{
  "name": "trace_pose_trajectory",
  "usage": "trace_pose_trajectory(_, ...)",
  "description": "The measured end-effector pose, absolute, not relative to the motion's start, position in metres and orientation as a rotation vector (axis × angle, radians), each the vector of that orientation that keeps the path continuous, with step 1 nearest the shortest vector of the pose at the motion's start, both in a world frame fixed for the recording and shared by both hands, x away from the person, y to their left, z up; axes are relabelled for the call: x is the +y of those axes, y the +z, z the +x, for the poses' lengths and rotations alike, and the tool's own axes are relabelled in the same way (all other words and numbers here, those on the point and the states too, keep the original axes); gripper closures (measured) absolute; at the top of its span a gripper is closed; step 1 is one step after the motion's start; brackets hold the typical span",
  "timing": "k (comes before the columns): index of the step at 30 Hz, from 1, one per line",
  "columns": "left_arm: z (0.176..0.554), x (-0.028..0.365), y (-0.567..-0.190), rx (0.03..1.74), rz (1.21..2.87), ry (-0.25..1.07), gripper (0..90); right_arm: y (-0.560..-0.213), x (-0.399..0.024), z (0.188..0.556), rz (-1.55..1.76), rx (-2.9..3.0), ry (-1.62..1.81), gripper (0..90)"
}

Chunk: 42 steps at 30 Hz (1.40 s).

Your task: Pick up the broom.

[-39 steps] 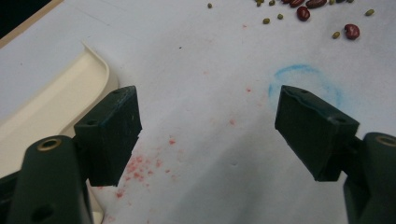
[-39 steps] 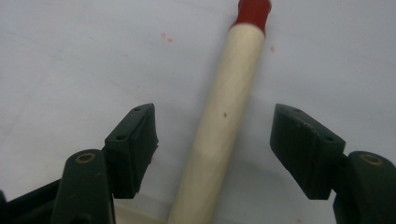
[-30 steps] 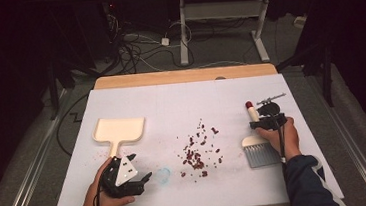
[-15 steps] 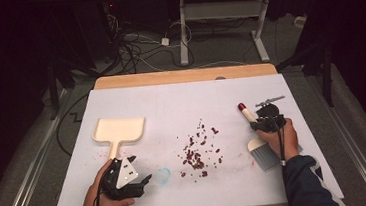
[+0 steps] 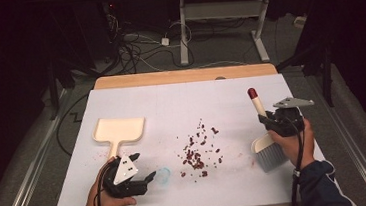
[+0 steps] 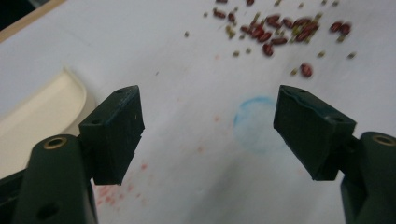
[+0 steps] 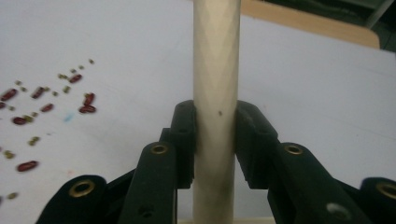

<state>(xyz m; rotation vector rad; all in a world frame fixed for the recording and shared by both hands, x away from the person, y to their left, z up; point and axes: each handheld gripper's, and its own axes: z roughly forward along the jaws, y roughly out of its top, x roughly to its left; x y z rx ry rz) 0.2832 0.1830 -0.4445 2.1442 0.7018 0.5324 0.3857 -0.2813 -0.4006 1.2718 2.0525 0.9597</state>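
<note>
- High view shows the right gripper [image 5: 268, 121] squeezing the brush [image 5: 267, 148] handle, at 3 o'clock from the beans [image 5: 198, 151]
- Left gripper [image 5: 150, 178] has wide, empty jaws; next, I think, it grabs the dustpan [image 5: 119, 130] at 12 o'clock

Open tool [image 6: 210, 133], dustpan [image 6: 42, 112], scattered beans [image 6: 275, 35]
</note>
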Motion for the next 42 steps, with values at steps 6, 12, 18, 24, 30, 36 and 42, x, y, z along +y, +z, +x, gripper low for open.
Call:
trace_pose_trajectory(6, 0.284, 0.150, -0.428, 0.619, 2.100, 0.430, 24.2, -0.378, -0.275, 0.358, 1.191, 1.992, 1.088, 71.3)
trace_pose_trajectory(12, 0.283, 0.071, -0.404, 0.436, 2.035, 0.300, 24.5, -0.363, -0.247, 0.335, 1.088, 1.952, 1.175, 71.2)
trace_pose_trajectory(18, 0.293, 0.020, -0.406, 0.428, 1.998, 0.229, 26.3, -0.362, -0.212, 0.317, 0.986, 1.951, 1.231, 71.1)
trace_pose_trajectory(24, 0.309, 0.006, -0.417, 0.512, 1.969, 0.198, 37.2, -0.365, -0.189, 0.302, 0.898, 1.959, 1.273, 71.0)
trace_pose_trajectory(30, 0.313, 0.013, -0.422, 0.500, 1.971, 0.187, 56.7, -0.362, -0.181, 0.292, 0.847, 1.969, 1.316, 70.9)
trace_pose_trajectory(36, 0.317, 0.032, -0.410, 0.459, 1.996, 0.191, 65.6, -0.353, -0.190, 0.289, 0.795, 2.001, 1.394, 68.4)
trace_pose_trajectory(42, 0.313, 0.054, -0.397, 0.364, 2.056, 0.211, 65.8, -0.343, -0.202, 0.291, 0.571, 2.140, 1.413, 49.9)
